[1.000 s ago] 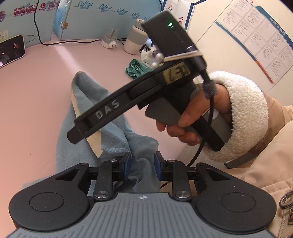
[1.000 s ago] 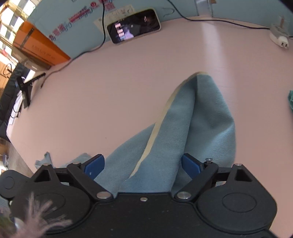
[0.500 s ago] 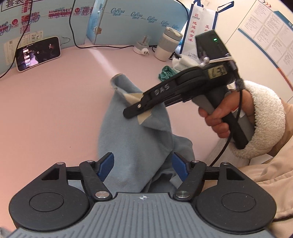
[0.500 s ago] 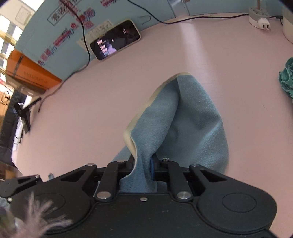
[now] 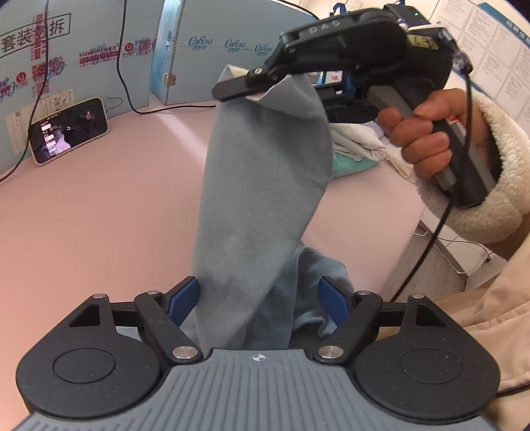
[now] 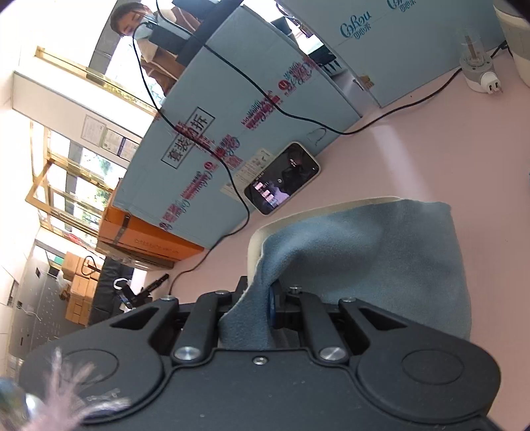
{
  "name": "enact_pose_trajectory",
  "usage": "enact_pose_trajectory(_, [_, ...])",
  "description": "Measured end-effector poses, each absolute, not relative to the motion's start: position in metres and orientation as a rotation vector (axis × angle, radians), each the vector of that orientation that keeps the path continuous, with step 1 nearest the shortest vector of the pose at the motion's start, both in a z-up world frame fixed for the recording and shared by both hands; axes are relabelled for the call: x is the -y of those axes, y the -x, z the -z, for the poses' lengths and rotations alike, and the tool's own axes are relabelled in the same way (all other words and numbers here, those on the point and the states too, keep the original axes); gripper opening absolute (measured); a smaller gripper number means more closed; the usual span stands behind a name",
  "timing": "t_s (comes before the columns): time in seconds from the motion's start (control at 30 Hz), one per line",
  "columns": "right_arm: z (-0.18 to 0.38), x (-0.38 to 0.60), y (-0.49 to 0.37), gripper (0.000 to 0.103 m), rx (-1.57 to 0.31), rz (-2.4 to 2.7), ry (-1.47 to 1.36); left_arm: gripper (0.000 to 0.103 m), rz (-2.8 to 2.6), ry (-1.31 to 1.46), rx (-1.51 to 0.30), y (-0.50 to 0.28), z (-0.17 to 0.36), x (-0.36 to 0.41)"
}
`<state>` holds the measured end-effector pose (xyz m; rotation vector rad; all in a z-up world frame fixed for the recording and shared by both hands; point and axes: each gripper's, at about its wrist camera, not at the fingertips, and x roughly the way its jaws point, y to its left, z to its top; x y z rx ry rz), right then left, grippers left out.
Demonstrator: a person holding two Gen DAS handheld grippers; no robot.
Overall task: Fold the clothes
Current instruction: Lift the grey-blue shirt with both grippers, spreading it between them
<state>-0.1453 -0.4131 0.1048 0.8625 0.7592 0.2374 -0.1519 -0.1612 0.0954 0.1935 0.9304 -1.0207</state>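
Observation:
A grey-blue fleece garment (image 5: 265,165) with a cream lining hangs in a tall drape over the pink table (image 5: 99,215). My right gripper (image 5: 232,88), held by a hand (image 5: 424,132) in a fleecy cuff, pinches its top edge high up. In the right wrist view this gripper (image 6: 261,295) is closing, with the garment (image 6: 364,258) squeezed between the pads. My left gripper (image 5: 260,291) sits low at the garment's lower end. Its jaws are opening, and the fabric passes between the blue pads (image 5: 185,298) without being pressed.
A phone (image 5: 68,131) leans against the blue partition (image 5: 82,49) at the table's back, with black cables over it. A pile of white and green clothes (image 5: 357,146) lies at the right. A white charger (image 6: 480,76) stands at the far edge. A person (image 6: 149,30) stands behind the partition.
My right gripper shut on the garment's cream-edged rim and lifted it, so the cloth now hangs tall. My left gripper let go of the fabric and its jaws spread wide.

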Motion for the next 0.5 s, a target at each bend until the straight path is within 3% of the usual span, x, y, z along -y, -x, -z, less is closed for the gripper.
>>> enact_pose_trajectory(0.2, [-0.135, 0.42, 0.161, 0.011, -0.654, -0.252, -0.879, 0.07, 0.87, -0.277, -0.915, 0.139, -0.089, 0.153])
enact_pose_trajectory(0.23, [-0.139, 0.423, 0.165, 0.011, -0.632, -0.25, -0.888, 0.064, 0.841, -0.292, -0.915, 0.135, -0.088, 0.151])
enact_pose_trajectory(0.3, [-0.146, 0.43, 0.172, 0.012, -0.6, -0.235, -0.898, 0.03, 0.792, -0.271, -0.935, 0.124, -0.087, 0.142])
enact_pose_trajectory(0.37, [-0.153, 0.436, 0.181, 0.012, -0.57, -0.223, -0.908, 0.01, 0.754, -0.221, -0.945, 0.114, -0.088, 0.13])
enact_pose_trajectory(0.5, [-0.165, 0.442, 0.196, 0.012, -0.53, -0.215, -0.911, 0.005, 0.727, -0.168, -0.894, 0.101, -0.103, 0.116])
